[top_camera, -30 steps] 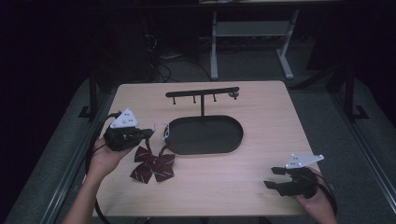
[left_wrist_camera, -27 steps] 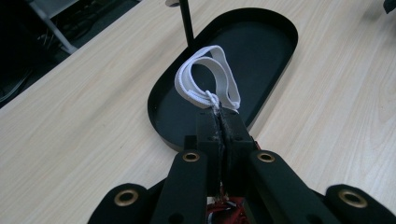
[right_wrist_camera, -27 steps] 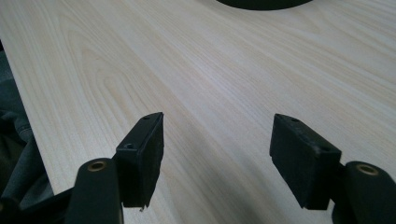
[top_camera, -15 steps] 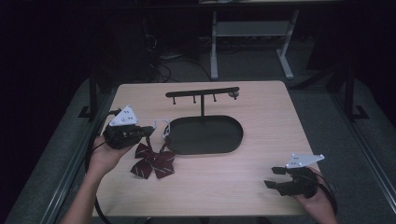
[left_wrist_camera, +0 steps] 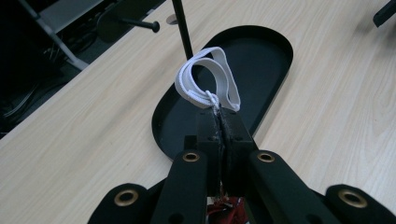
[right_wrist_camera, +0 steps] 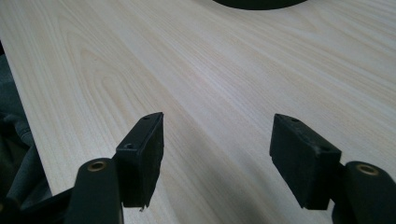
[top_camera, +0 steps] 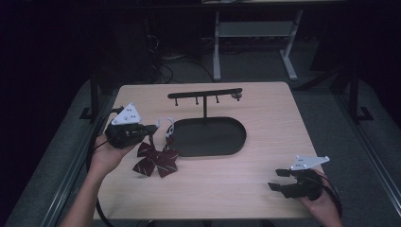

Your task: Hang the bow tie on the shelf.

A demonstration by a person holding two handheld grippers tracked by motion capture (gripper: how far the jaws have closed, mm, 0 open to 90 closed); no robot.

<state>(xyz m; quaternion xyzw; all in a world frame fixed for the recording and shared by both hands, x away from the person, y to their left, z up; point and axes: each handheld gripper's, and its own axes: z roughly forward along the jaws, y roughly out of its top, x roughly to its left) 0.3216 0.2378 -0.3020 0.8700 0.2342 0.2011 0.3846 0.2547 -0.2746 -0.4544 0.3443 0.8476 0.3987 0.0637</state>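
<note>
A dark red bow tie (top_camera: 156, 161) with thin pale stripes sits on the wooden table (top_camera: 227, 194), left of a black oval tray (top_camera: 222, 142). Its white elastic strap (top_camera: 165, 125) runs up to my left gripper (top_camera: 150, 128), which is shut on the strap. In the left gripper view the jaws (left_wrist_camera: 218, 116) pinch the strap (left_wrist_camera: 208, 81) where its loop begins, and the loop stands over the tray's (left_wrist_camera: 266, 51) near end. A bit of red bow (left_wrist_camera: 225, 212) shows under the jaws. My right gripper (top_camera: 280, 179) rests low at the front right, open and holding nothing (right_wrist_camera: 219, 154).
A black stand (top_camera: 204, 93) with a crossbar and several small hooks rises from the tray's far side; its post (left_wrist_camera: 182, 28) is just beyond the strap loop. Bare wood lies between the tray and the right gripper. The table's front edge is close behind both hands.
My left gripper has shifted slightly up and away from the front edge with the strap, and the bow has followed a little. The right gripper has stayed still.
</note>
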